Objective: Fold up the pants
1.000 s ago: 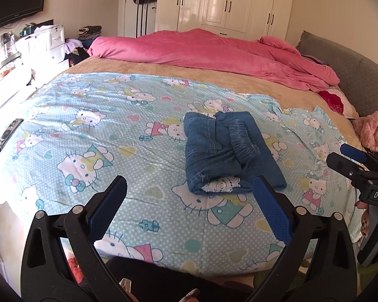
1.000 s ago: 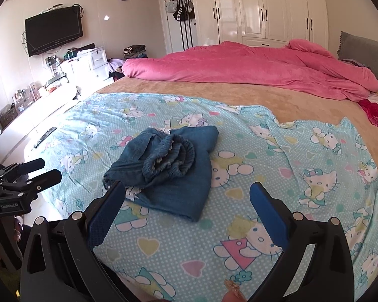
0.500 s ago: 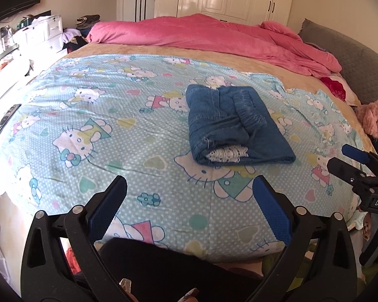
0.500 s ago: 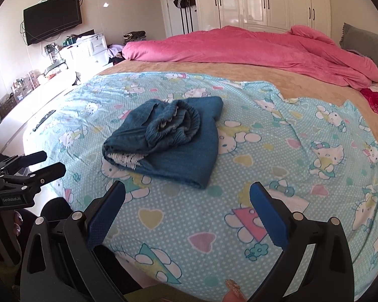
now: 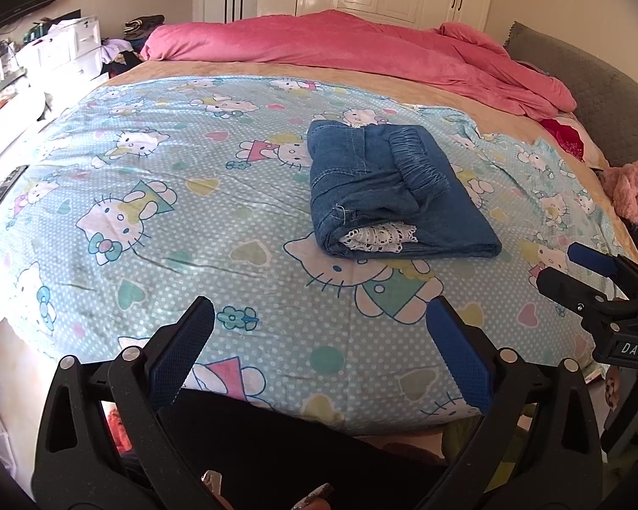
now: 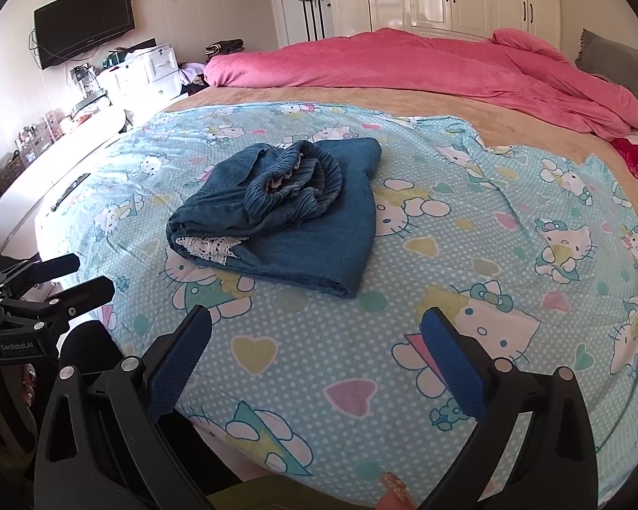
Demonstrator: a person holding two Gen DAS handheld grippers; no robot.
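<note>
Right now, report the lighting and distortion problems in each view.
Left wrist view: fisheye bends the bed into a dome, dark vignette in the corners, daylight overexposes the left edge beside the drawers. Right wrist view: same bulge; the white ledge is blown out; the folded pants stay sharp and evenly lit.

The left gripper (image 5: 319,352) and right gripper (image 6: 317,357) are black plastic with silver screws, blue bumpy pads (image 5: 178,352), and small white letters on the side.
</note>
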